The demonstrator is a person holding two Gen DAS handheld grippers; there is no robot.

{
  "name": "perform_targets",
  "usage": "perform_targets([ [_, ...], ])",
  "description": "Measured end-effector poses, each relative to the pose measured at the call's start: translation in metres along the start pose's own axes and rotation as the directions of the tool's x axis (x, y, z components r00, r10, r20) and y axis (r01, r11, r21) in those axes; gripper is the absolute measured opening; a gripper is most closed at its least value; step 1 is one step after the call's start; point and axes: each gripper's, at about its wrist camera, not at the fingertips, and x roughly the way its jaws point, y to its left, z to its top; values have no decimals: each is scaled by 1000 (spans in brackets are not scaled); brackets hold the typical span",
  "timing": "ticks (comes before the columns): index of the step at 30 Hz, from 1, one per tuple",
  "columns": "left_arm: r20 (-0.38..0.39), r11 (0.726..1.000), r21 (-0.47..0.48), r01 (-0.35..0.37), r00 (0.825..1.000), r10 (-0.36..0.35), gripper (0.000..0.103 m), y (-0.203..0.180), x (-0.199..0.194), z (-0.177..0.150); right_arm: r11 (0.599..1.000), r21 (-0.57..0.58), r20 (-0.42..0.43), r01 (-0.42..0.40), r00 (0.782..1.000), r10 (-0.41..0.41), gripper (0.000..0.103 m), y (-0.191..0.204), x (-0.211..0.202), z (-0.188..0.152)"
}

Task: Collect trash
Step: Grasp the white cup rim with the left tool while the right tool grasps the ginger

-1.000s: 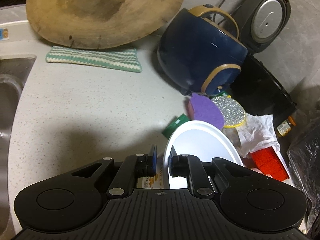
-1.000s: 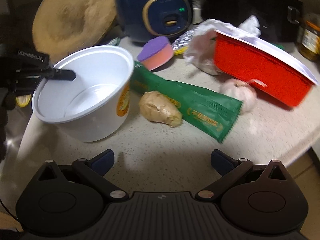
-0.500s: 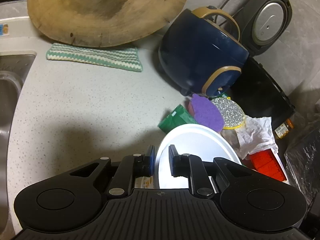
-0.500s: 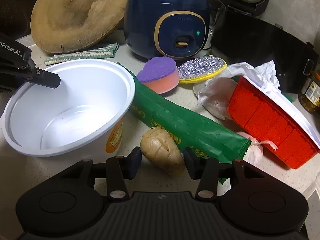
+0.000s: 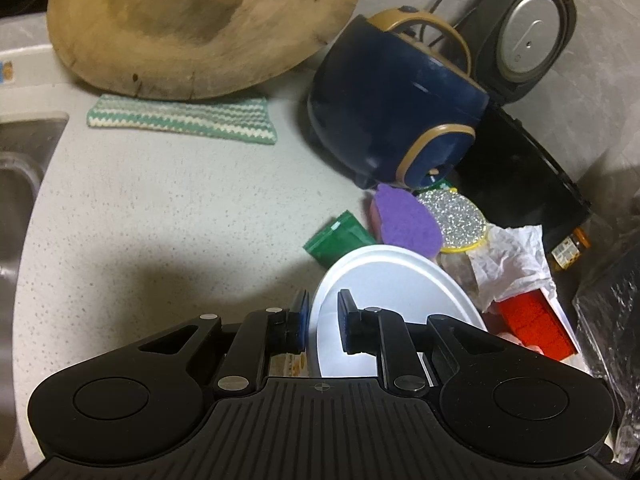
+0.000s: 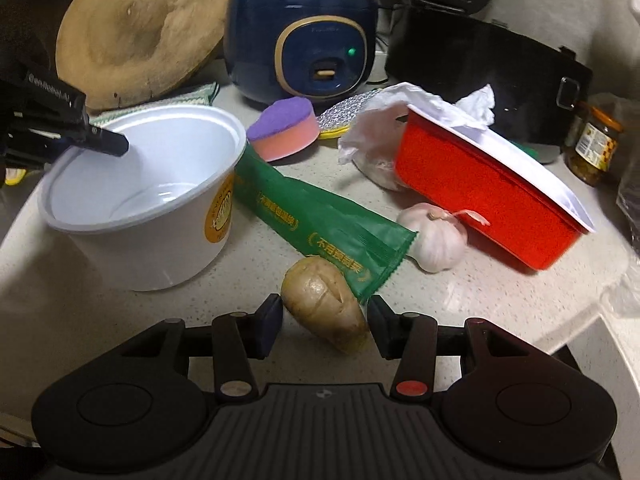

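My left gripper (image 5: 322, 322) is shut on the rim of a white paper bowl (image 5: 394, 280), one finger inside and one outside; its finger also shows in the right wrist view (image 6: 106, 142) on the bowl (image 6: 160, 216). My right gripper (image 6: 322, 320) stands partly open around a piece of ginger (image 6: 324, 304) on the counter, its pads close beside it. A green wrapper (image 6: 320, 226), a garlic bulb (image 6: 436, 236), a red tray (image 6: 484, 192) and crumpled white plastic (image 6: 380, 128) lie beyond.
A blue rice cooker (image 6: 304, 36), a black appliance (image 6: 484, 76), a wooden board (image 6: 140, 28), a purple sponge (image 6: 286, 128), a glitter scrubber (image 5: 452, 216), a striped cloth (image 5: 180, 118) and a jar (image 6: 596, 146) sit behind. The sink (image 5: 16, 184) is at the left; the counter edge (image 6: 576, 328) is at the right.
My right gripper has come down toward the ginger and narrowed around it. My left gripper has stayed shut on the bowl rim and drawn the bowl slightly left.
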Motion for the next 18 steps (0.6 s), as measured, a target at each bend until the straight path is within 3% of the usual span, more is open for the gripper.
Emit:
perform_targets([
  [5, 0, 1000, 9, -19, 1000, 19, 18, 2, 1, 0, 998, 58, 47, -9, 999, 6, 81, -9, -10, -4],
  [7, -9, 1000, 9, -23, 1000, 23, 18, 3, 3, -2, 998, 60, 77, -13, 997, 8, 86, -9, -14, -6],
  [14, -28, 1000, 19, -25, 999, 25, 18, 1, 12, -10, 1000, 15, 86, -26, 996, 25, 88, 0, -11, -5],
  [18, -39, 1000, 18, -9, 999, 9, 18, 4, 12, -14, 1000, 17, 95, 11, 995, -13, 87, -2, -4, -1],
])
